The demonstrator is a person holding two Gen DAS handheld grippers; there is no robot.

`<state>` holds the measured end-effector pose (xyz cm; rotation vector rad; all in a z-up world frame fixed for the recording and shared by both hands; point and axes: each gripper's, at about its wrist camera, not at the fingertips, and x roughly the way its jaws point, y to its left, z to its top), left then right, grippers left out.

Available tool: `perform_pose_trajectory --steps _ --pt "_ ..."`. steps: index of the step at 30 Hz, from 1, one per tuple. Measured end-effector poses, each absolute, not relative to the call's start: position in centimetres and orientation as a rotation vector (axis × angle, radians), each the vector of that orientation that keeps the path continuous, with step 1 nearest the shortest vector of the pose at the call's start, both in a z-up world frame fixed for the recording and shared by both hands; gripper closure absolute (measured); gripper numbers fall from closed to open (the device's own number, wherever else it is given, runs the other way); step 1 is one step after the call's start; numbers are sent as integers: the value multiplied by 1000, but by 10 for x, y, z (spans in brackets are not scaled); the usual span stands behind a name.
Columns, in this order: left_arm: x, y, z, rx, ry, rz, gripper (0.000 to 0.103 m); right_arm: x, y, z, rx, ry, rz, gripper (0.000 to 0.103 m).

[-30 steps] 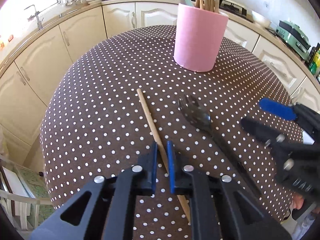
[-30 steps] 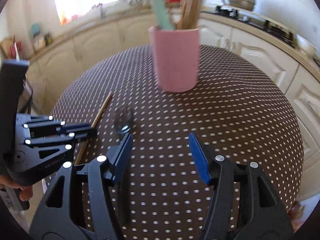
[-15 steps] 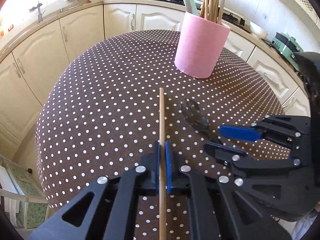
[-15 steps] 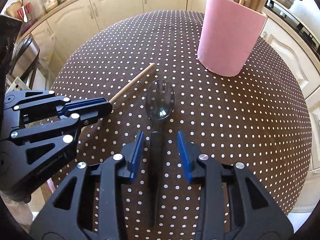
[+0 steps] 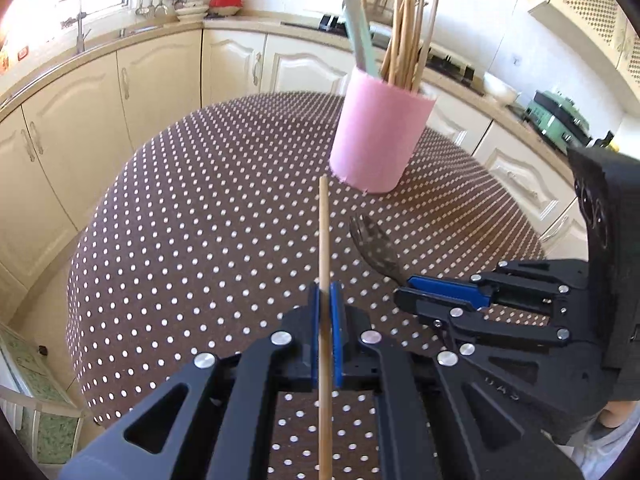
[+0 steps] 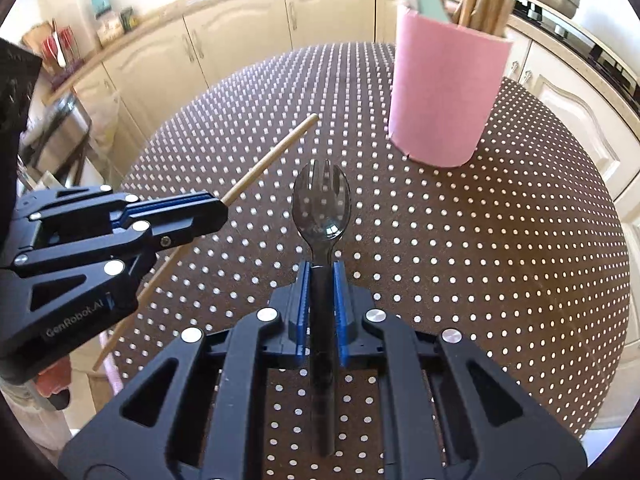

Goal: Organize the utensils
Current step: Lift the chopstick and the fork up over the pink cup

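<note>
Chopstick (image 5: 324, 240) pinched by left tongs (image 5: 326, 312) | spork (image 6: 321, 204) pinched by right tongs (image 6: 321, 300) | label "GenRobot.AI"

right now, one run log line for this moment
left gripper: shut on chopstick | right gripper: shut on spork | pink cup: upright on table, holds chopsticks

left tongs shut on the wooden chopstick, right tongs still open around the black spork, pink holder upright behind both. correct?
Not quite. The right tongs are shut on the black spork, blue pads against its handle, as the right wrist view shows. The rest holds: the left tongs are shut on the wooden chopstick, and the pink holder stands upright behind both.
</note>
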<state>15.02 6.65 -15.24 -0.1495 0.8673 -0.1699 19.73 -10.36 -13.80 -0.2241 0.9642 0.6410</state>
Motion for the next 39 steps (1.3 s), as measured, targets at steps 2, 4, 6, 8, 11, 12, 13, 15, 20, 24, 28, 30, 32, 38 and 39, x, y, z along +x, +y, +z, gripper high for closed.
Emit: perform_pose_trajectory --steps 2,4,6,8,11,12,13,15,20,24,28,30,32,38,39 --pt "147 67 -145 -157 828 -172 98 196 -117 -129 -177 924 646 91" --pt "143 67 -137 -155 789 -174 98 193 -130 -121 -131 880 661 91" --pt "138 66 -127 -154 740 -186 98 191 -141 -112 -95 834 668 91" --pt "134 64 -119 -153 703 -195 98 189 -151 -103 -63 794 683 91" --pt "132 58 -105 -153 645 -217 98 186 -163 -86 -28 727 691 91" --pt "132 56 -101 -153 625 -220 98 183 -161 -81 -17 703 690 91" --pt "132 54 -96 -154 602 -226 98 182 -161 -76 -9 680 689 91" --pt "132 50 -87 -153 549 -249 98 182 -160 -68 8 646 690 91" --pt "134 37 -67 -118 448 -302 98 186 -164 -48 55 576 709 91" --pt "143 31 -55 -119 389 -324 98 188 -166 -36 92 513 708 91" --pt "148 30 -41 -129 308 -350 98 193 -170 -28 135 447 707 91" --pt "150 29 -35 -139 248 -372 98 197 -173 -23 157 409 699 91" --pt "152 30 -30 -154 174 -410 98 203 -178 -19 181 378 699 91" --pt "169 31 -20 -189 41 -437 98 219 -187 -4 238 258 663 91" --pt "174 31 -18 -195 32 -438 98 221 -187 -4 244 243 659 91"
